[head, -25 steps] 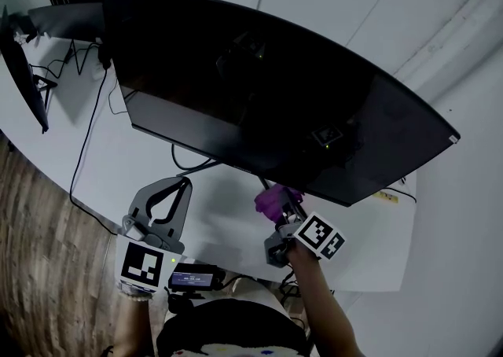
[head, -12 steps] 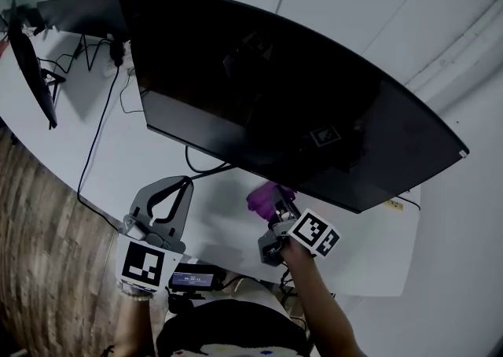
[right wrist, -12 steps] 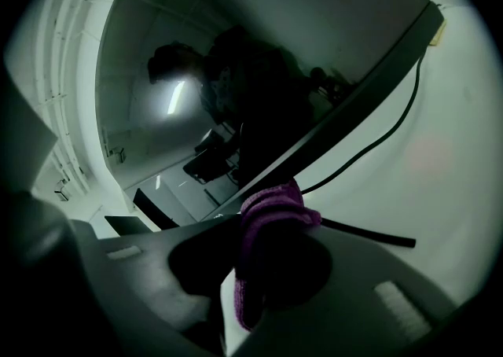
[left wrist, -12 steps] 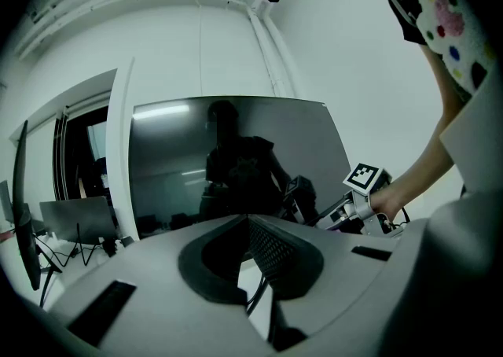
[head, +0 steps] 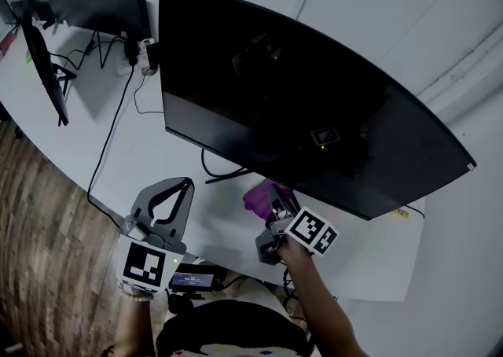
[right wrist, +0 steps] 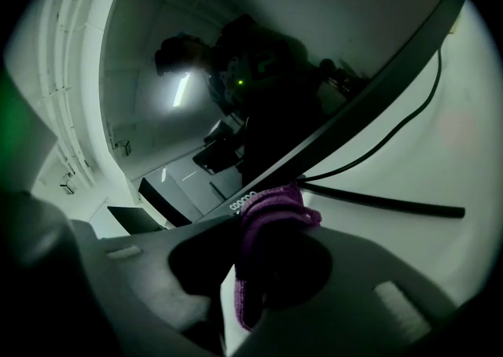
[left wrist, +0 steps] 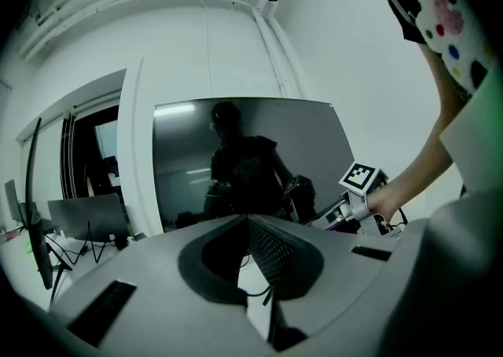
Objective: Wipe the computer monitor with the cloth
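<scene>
The wide curved monitor (head: pixel 299 96) stands dark on the white desk (head: pixel 110 167); its screen (left wrist: pixel 236 155) mirrors the person, and its lower edge (right wrist: pixel 330 139) runs slantwise through the right gripper view. My right gripper (head: pixel 273 207) is shut on a bunched purple cloth (head: pixel 261 196), held just below the monitor's bottom edge near the middle. Between those jaws the cloth (right wrist: pixel 271 218) sticks up, close to the bezel. My left gripper (head: pixel 185 183) hovers low at the desk's near edge, left of the monitor's stand, shut with nothing in it (left wrist: pixel 246 220).
A second thin monitor (head: pixel 45 64) stands edge-on at the far left, with another dark screen (head: pixel 98 11) behind it. Black cables (head: pixel 118 123) trail over the desk from a power strip (head: pixel 137 53). A cable (right wrist: pixel 393 204) lies under the big monitor. Wooden floor (head: pixel 39 237) lies left.
The head view has swung, so the monitor sits further right in it. My right gripper with the cloth has slid a little left under the monitor's lower edge. The left gripper has stayed put.
</scene>
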Tool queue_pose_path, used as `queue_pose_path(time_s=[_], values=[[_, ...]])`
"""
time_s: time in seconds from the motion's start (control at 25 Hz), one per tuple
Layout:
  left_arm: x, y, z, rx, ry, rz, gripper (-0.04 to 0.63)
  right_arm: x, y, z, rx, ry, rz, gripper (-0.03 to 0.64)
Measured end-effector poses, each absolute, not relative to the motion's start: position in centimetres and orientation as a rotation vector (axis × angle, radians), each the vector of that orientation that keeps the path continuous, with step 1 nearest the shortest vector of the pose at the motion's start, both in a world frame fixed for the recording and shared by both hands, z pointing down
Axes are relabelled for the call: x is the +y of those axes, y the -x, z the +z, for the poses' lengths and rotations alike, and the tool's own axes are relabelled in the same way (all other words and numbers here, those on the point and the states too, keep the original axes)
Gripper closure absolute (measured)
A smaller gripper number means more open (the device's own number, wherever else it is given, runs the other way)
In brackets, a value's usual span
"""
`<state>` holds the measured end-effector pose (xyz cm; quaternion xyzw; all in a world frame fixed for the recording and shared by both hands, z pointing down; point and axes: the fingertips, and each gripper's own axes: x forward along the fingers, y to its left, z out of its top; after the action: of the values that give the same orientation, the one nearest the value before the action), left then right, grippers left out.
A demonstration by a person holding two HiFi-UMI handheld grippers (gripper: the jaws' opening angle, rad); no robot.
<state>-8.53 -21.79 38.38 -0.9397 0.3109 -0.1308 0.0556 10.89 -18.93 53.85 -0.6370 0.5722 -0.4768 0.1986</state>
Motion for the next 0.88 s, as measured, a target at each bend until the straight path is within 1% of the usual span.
queue_pose_path(time_s=[0.88], values=[[-24.7, 13.2, 39.1, 0.965, 2.845, -0.398, 0.591, -24.7, -2.9, 53.4, 1.812, 1.724, -1.389, 0.538]])
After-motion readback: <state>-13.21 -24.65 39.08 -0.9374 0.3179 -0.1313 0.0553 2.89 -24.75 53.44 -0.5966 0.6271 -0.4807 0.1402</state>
